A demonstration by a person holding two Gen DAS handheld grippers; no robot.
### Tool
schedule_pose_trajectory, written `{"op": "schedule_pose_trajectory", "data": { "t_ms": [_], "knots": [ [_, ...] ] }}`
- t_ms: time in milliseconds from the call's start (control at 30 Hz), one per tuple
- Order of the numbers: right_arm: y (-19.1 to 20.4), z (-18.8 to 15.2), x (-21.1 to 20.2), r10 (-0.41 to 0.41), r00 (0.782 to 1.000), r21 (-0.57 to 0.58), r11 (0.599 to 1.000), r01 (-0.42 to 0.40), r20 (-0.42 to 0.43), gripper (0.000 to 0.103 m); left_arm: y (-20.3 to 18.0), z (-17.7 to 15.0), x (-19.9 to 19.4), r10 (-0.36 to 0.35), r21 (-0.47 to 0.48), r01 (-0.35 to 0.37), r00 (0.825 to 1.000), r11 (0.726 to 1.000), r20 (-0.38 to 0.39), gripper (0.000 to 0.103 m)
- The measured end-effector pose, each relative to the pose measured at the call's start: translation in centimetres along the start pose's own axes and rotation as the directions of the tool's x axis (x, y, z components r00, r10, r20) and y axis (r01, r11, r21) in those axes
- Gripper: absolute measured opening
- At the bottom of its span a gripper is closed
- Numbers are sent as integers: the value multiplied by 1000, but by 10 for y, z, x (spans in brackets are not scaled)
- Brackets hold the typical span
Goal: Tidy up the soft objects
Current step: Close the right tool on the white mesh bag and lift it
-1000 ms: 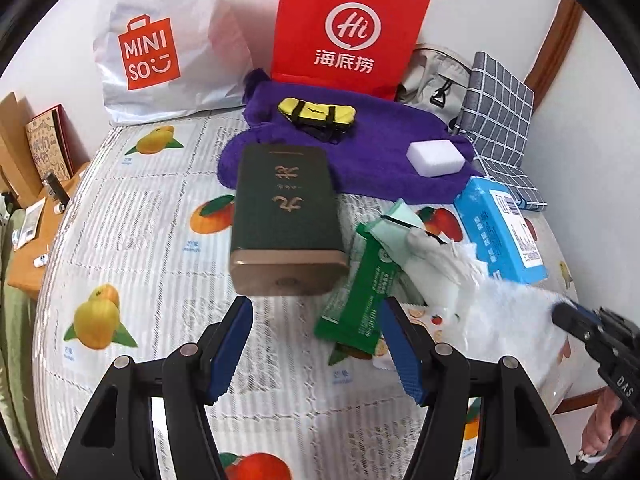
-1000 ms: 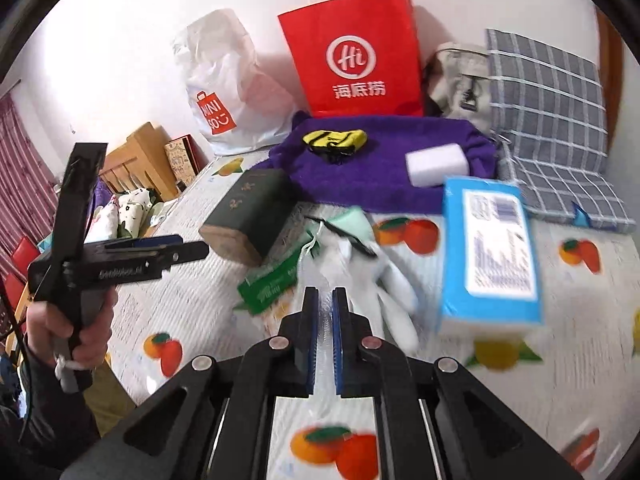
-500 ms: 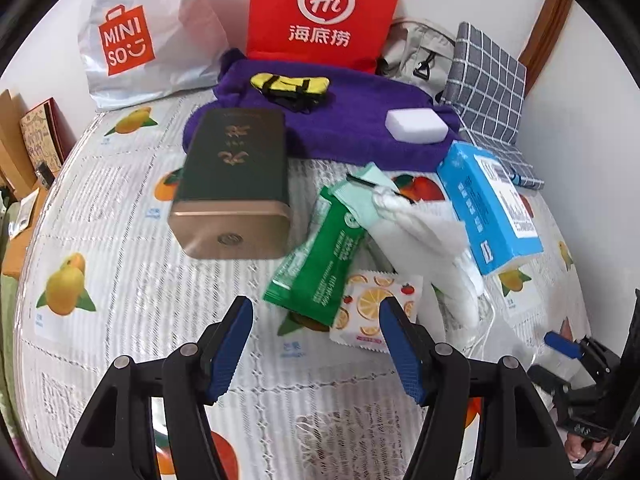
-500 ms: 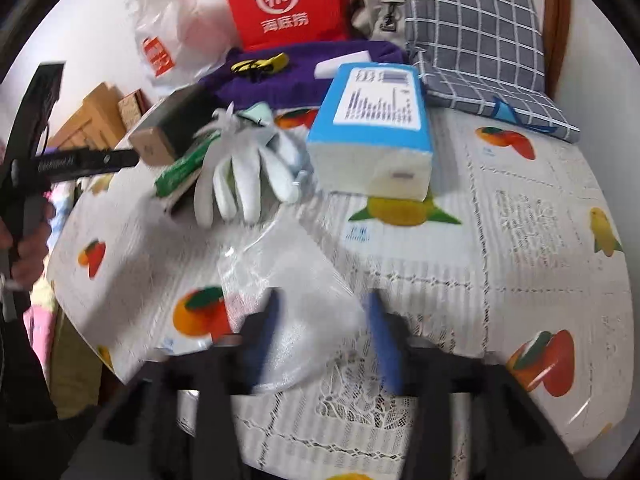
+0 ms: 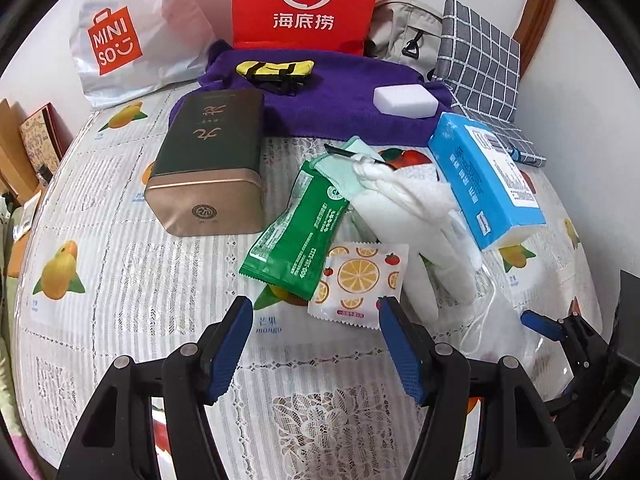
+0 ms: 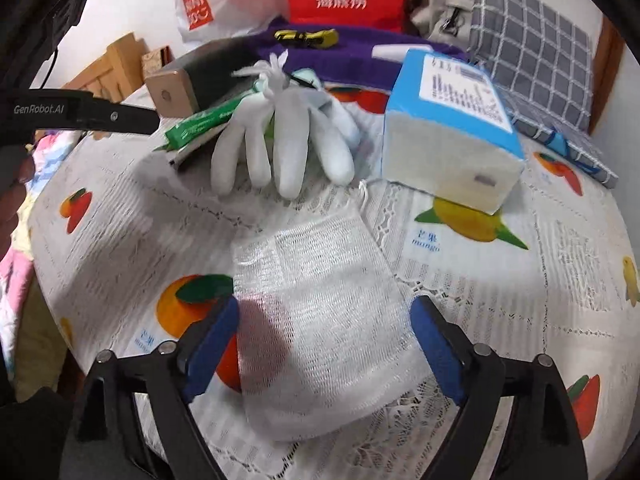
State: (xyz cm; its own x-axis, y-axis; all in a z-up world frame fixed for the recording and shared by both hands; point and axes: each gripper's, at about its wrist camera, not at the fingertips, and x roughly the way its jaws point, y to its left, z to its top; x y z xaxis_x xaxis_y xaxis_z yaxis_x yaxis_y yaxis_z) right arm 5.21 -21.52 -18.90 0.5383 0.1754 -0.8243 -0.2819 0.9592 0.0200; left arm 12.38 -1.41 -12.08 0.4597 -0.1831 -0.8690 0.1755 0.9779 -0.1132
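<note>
A white mesh drawstring bag (image 6: 320, 320) lies flat on the fruit-print tablecloth (image 6: 520, 280), right in front of my open, empty right gripper (image 6: 324, 340). White gloves (image 6: 280, 140) lie beyond it, beside a blue tissue pack (image 6: 452, 128). My left gripper (image 5: 316, 344) is open and empty, just short of an orange-slice sachet (image 5: 360, 280) and a green packet (image 5: 300, 236). The gloves (image 5: 404, 216), mesh bag (image 5: 500, 320) and tissue pack (image 5: 484, 176) lie to its right. A purple towel (image 5: 340, 92) at the back holds a white sponge (image 5: 404, 100) and a yellow-black pouch (image 5: 276, 70).
A dark green tin with a gold end (image 5: 208, 164) lies left of the packets. A red paper bag (image 5: 306, 0), a white Miniso bag (image 5: 128, 32), a grey backpack (image 5: 404, 36) and a checked cushion (image 5: 480, 56) stand against the wall. The right gripper (image 5: 560, 332) shows at the table's right edge.
My right gripper opened, let go of the mesh bag and drew back to the near edge. My left gripper shifted right and closer to the packets, staying open.
</note>
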Motion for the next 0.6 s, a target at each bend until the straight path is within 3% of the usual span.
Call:
{"op": "schedule_pose_trajectory", "data": {
  "t_ms": [433,533,600],
  "knots": [
    [8,-10,-3,-26,999,8,1000,26,40,91,-11,-7,8,4,9,-4,1000,1000,-8,64],
    [8,-12,-6,-24,998,-5,1000,24,50,83,-13,-8,12,-10,5,10,1000,1000,-7,64],
    [7,-13,-9,-27,998,-4,1000,27,55,69,-16,-9,16,-24,13,24,1000,1000,-10,64]
  ]
}}
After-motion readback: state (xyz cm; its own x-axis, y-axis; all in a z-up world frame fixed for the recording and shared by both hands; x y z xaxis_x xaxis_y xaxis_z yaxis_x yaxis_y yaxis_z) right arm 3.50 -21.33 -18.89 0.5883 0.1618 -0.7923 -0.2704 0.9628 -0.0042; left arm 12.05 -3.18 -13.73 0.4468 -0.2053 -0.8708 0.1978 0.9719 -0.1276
